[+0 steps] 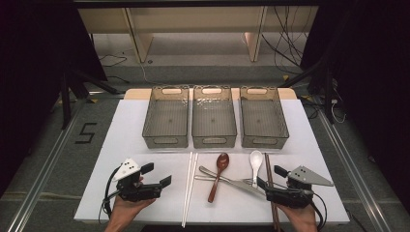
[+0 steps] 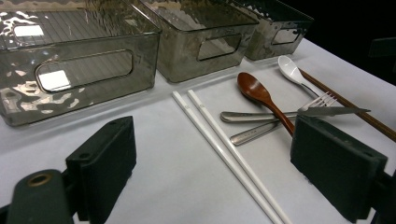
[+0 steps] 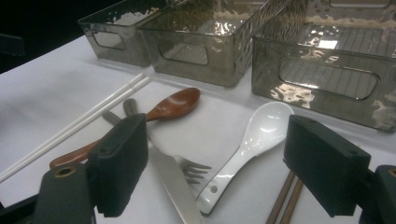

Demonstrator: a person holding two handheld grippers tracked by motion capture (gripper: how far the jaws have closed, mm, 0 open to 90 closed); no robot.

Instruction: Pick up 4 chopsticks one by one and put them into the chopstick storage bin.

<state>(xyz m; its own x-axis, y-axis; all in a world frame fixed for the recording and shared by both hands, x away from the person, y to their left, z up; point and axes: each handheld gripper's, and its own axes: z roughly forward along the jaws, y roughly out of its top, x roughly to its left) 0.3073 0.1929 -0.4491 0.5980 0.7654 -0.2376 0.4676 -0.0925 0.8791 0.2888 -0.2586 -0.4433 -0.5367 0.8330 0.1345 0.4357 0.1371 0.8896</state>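
Cutlery lies on the white table (image 1: 121,145) in front of three bins: white chopsticks (image 1: 189,186), a brown wooden spoon (image 1: 218,173), a white ceramic spoon (image 1: 256,162), brown chopsticks (image 1: 270,174), and a metal knife (image 1: 241,185) crossing a fork (image 1: 208,171). My left gripper (image 1: 157,175) rests open near the front left, apart from the white chopsticks (image 2: 205,116). At the front right, my right gripper (image 1: 270,177) stands open over the brown chopsticks (image 3: 285,200), with the white spoon (image 3: 261,130) and knife (image 3: 170,182) ahead between its jaws, untouched.
Three smoked see-through bins (image 1: 165,123) (image 1: 213,123) (image 1: 263,123) stand side by side at the back of the table, all without contents. The table's front edge runs just below the hands. Dark floor, stands and cables surround the table.
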